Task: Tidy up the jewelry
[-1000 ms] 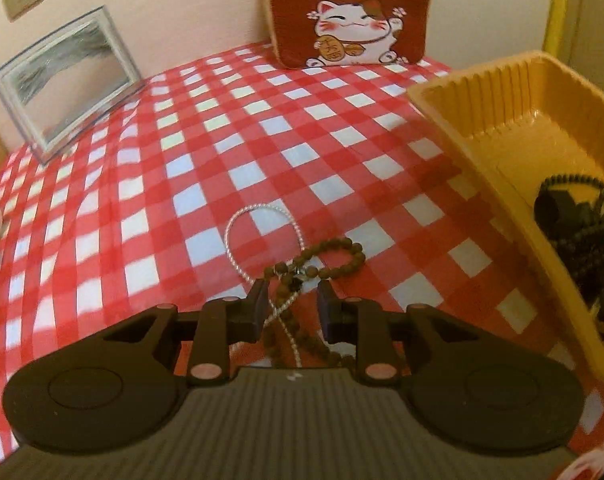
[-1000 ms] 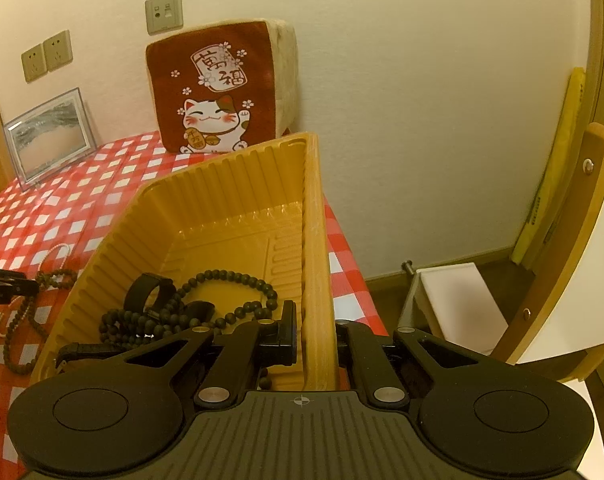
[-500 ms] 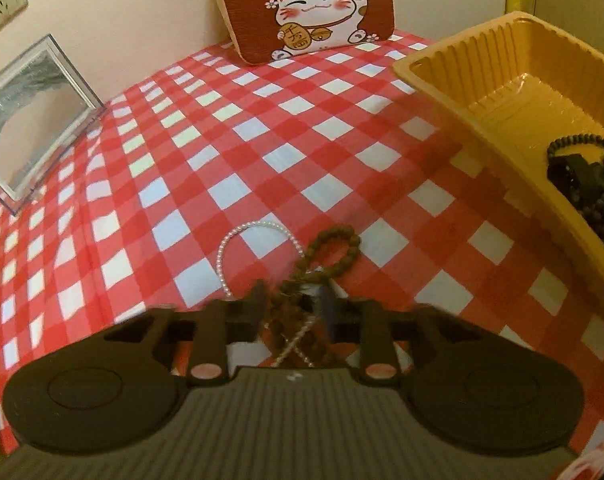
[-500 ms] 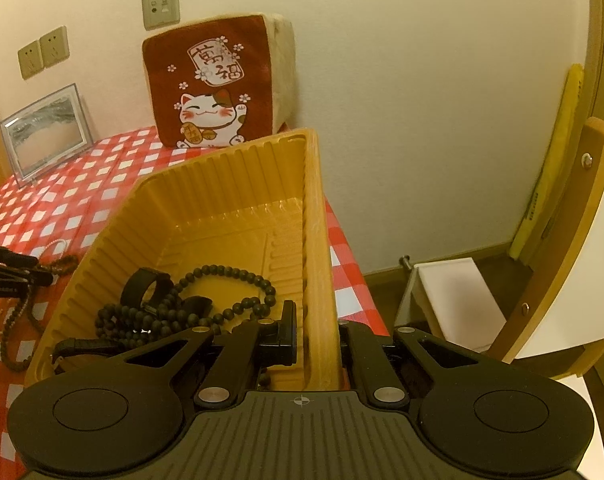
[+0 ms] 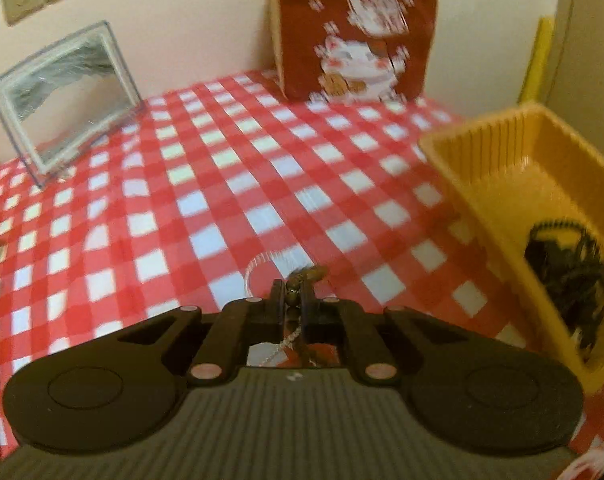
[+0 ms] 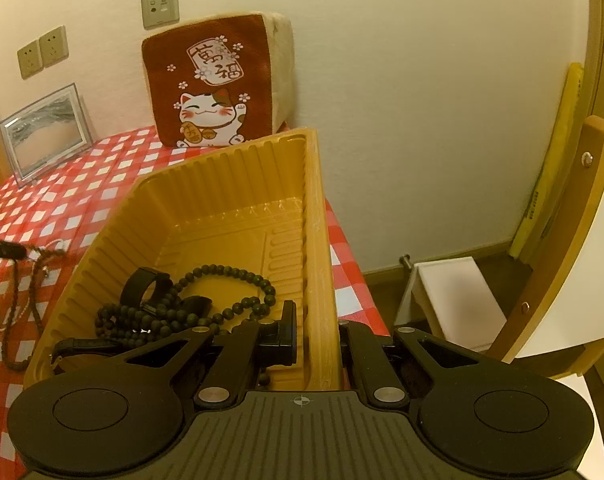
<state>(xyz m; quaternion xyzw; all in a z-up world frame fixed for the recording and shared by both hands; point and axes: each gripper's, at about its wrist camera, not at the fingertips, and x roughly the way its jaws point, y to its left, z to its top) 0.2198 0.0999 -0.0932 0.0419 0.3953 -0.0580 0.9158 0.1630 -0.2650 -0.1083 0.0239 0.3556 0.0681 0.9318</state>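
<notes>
Brown bead strand (image 5: 302,280) pinched in closing left claw (image 5: 292,300), lower centre of frame, now lifted off checked bench (image 5: 222,184); pearl strand (image 5: 254,270) trailing along. Right claw (image 6: 315,336) clamped on yellow tray (image 6: 317,240) wall, steadying. Ready for transfer.

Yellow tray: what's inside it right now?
Inside the yellow tray lie a black bead necklace and a black band, heaped at the near end; the far end is bare. The right gripper hides the nearest corner.
</notes>
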